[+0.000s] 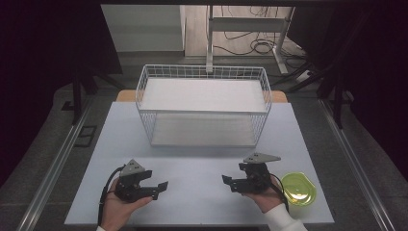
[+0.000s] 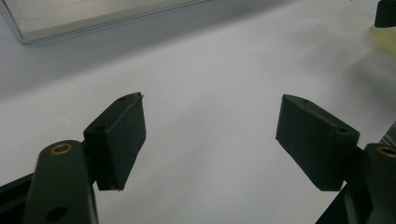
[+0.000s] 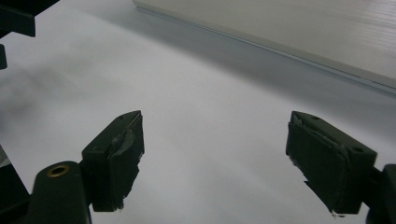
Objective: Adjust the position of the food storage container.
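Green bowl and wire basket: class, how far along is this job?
Nothing looks done: the green bowl sits on the table beside the right gripper, and the wire basket holds nothing. Both the right and left gripper are open, holding nothing. All the handling is left.

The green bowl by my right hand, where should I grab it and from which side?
Pinch the thin rim of the green bowl, probably its near-left edge, with the right gripper, which sits open just beside it. The bowl stands upright, shallow and wide, so one jaw should go inside and one outside, coming from above.
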Demonstrator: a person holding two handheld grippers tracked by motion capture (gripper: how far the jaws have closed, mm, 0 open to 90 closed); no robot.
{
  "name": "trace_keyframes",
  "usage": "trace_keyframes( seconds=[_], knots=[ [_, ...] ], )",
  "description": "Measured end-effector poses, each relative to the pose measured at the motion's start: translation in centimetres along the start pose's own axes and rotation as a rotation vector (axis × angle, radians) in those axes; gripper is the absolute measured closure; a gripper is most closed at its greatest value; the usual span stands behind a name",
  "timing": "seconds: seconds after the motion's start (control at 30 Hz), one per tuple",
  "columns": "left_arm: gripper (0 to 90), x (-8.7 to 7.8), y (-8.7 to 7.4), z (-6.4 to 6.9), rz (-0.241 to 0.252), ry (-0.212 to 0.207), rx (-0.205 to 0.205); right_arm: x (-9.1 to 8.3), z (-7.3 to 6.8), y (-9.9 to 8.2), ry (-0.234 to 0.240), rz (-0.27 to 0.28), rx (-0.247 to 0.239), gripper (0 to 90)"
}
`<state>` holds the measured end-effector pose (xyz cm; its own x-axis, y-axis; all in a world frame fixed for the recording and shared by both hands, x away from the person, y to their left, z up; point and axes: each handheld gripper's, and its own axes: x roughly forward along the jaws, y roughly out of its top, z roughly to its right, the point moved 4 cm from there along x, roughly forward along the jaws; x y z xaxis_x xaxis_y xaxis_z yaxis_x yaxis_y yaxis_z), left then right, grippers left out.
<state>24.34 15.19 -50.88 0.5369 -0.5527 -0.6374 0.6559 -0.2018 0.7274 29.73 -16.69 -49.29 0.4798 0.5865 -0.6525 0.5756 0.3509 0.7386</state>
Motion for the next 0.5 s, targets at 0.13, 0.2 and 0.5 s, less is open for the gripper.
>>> trace_keyframes(
  seconds=[0.13,0.2,0.5],
  knots=[
    [24.1,0.3,0.1,0.1,-0.009,-0.002,0.002,0.1,0.1,0.0,0.005,-0.012,0.000,20.0],
    [23.8,0.6,0.3,0.3,-0.016,-0.012,-0.001,0.1,0.3,-0.3,0.005,-0.024,0.003,20.8],
    [23.5,0.4,0.4,0.7,-0.015,-0.025,0.000,-1.5,0.5,-0.4,-0.017,-0.005,0.040,23.9]
  ],
)
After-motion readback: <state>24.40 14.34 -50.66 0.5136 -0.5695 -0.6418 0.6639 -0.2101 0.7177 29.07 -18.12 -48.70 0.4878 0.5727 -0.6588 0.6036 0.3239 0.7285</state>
